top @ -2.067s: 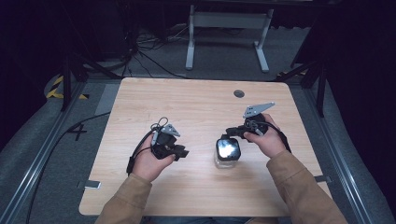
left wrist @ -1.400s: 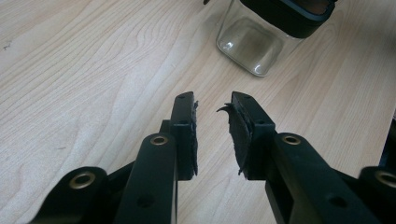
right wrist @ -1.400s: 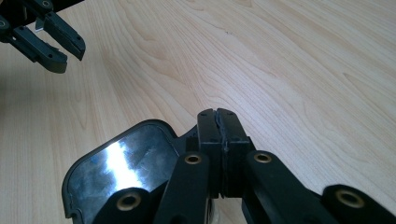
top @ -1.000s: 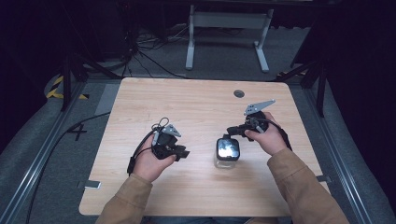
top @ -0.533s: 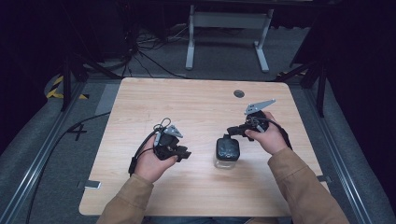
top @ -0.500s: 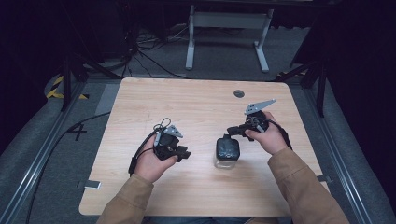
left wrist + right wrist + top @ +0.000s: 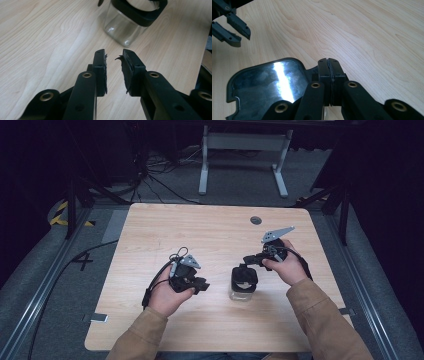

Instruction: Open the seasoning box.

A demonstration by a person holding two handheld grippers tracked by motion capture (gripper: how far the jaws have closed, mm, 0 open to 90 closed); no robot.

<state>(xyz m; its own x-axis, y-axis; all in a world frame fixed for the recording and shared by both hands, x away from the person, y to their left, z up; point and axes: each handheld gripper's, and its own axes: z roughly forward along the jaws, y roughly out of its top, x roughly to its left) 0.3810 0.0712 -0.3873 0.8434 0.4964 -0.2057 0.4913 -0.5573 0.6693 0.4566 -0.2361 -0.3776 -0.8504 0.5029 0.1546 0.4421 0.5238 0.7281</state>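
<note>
Jaws of right gripper [image 7: 329, 65] pinched on lid [image 7: 267, 82] tab, left gripper [image 7: 113, 56] narrowing, empty, one glass jar [image 7: 126, 26].

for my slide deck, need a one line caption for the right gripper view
Right gripper shut beside the lid of a glass jar, left gripper waiting across the wooden table.

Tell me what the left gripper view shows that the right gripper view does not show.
Left gripper view adds: the jar, with its clear glass wall seen from the side. Right gripper view adds: the shiny top of the lid and the right tongs, shut at its rim. Both share: the wooden table, the lid's black frame, and the left tongs, open with nothing between them; they have just been closing slightly.
</note>
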